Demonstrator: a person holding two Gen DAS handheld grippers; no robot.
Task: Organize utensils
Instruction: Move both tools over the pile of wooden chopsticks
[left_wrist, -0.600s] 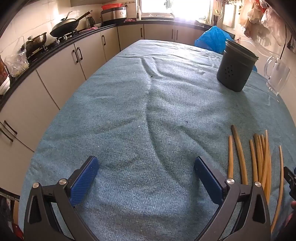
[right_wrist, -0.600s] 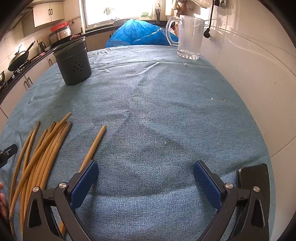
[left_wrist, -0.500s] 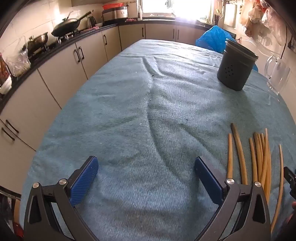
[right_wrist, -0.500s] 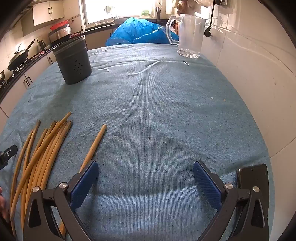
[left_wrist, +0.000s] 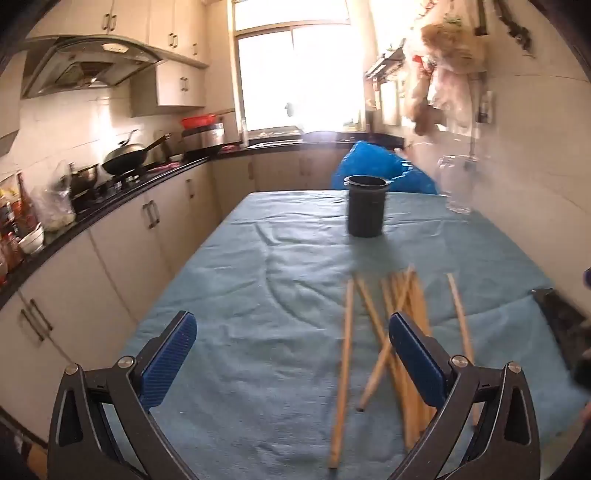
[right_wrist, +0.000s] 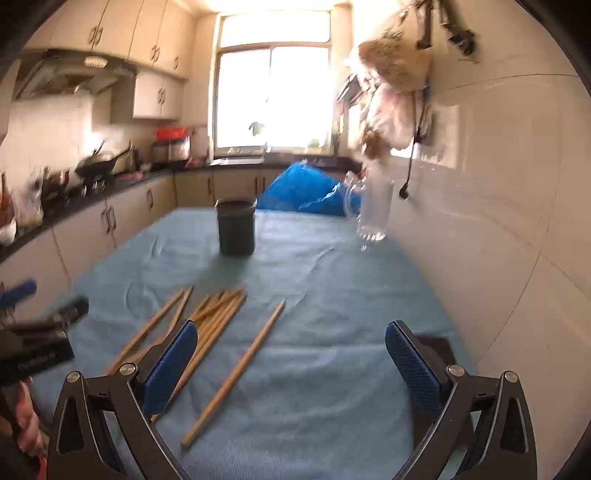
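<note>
Jaws wide, chopsticks (left_wrist: 400, 314) (right_wrist: 218, 314) beyond, none between

left tongs (left_wrist: 291, 354) agape, empty | chopsticks (left_wrist: 397, 332) scattered on cloth (left_wrist: 240, 295) | dark holder (left_wrist: 365, 206) beyond

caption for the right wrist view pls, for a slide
Open right gripper above the blue cloth, chopsticks scattered ahead, dark holder and glass jug beyond.

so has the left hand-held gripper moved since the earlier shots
Yes. The left hand-held gripper has tilted up and drawn back: the dark utensil holder now sits mid-frame and the range hood shows.
</note>
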